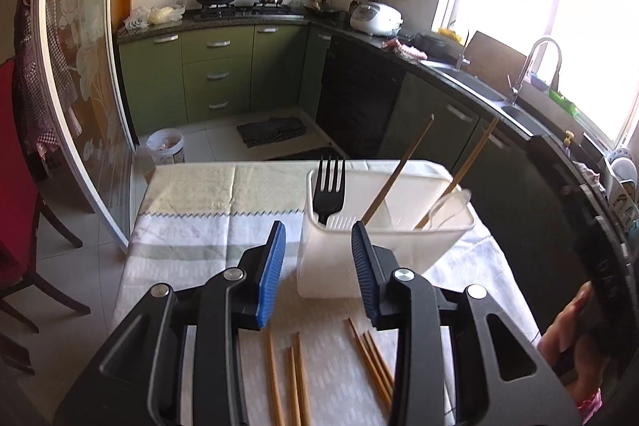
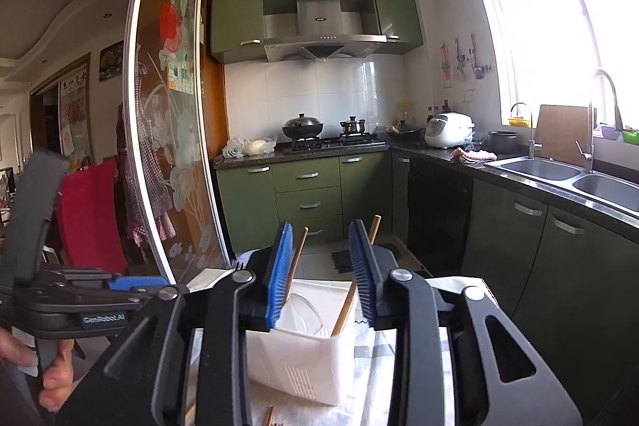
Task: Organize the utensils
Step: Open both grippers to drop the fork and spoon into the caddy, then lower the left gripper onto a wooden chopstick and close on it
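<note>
Left wrist view shows a cloth-covered table point(image 1: 191, 226) bearing a white plastic utensil holder point(image 1: 339, 266) at its far right, with a black plastic fork point(image 1: 329, 190), two wooden chopsticks point(image 1: 399, 170) and a clear plastic spoon point(image 1: 449, 208) standing inside. Loose wooden chopsticks point(image 1: 295, 378) lie nearer. Both the left gripper point(image 1: 318, 254) and right gripper point(image 2: 321, 262) are spread, pinching nothing.

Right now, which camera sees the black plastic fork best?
The left wrist view. There the black plastic fork stands tines up in the left end of the white plastic utensil holder, fully lit and unblocked. In the right wrist view only the fork's tine tips peek out from behind the right gripper's black frame.
</note>
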`<control>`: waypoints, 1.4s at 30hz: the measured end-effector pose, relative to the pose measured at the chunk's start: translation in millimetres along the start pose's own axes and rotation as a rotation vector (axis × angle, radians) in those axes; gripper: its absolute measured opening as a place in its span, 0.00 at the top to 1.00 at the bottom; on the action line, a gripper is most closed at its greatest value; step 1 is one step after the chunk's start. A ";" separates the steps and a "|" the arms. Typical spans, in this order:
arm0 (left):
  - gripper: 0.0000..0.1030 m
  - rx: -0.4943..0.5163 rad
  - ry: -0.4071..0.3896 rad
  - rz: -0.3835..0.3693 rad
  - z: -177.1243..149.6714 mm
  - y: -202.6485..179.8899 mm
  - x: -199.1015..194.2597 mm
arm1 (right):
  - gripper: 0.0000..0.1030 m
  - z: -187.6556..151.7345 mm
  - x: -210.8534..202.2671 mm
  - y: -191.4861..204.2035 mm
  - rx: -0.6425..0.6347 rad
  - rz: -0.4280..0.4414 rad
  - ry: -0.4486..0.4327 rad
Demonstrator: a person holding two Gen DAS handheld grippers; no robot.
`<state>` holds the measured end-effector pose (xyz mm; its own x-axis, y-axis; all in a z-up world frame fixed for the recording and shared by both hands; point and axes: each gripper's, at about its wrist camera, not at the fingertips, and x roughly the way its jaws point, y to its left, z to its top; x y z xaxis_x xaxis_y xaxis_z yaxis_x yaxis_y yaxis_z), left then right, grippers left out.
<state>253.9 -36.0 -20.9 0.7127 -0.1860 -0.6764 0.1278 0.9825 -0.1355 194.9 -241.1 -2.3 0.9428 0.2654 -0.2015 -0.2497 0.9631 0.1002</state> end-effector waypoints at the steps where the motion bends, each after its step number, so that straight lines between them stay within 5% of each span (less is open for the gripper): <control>1: 0.68 0.009 0.043 0.015 -7.1 1.6 1.2 | 0.67 -1.4 -13.4 -2.9 0.005 0.001 0.004; 8: 0.69 0.062 0.385 0.095 -68.0 20.5 38.8 | 0.67 -44.6 -90.3 -42.2 0.093 -0.049 0.109; 12: 0.75 0.070 0.486 0.141 -88.6 24.5 60.3 | 0.67 -76.9 -103.7 -63.6 0.166 -0.039 0.226; 19: 0.78 0.075 0.555 0.177 -104.5 24.4 78.6 | 0.67 -107.7 -104.3 -79.9 0.214 -0.035 0.334; 28: 0.83 0.081 0.581 0.160 -107.9 23.3 87.0 | 0.67 -106.9 -81.0 -60.4 0.158 -0.007 0.431; 42: 0.93 0.085 0.581 0.159 -114.6 37.7 82.9 | 0.67 -148.6 23.1 -10.4 0.057 0.165 0.838</control>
<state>238.8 -15.6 -165.1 0.2374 0.0118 -0.9713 0.1225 0.9916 0.0420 186.5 -238.5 -152.8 0.4152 0.3690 -0.8315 -0.3370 0.9114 0.2361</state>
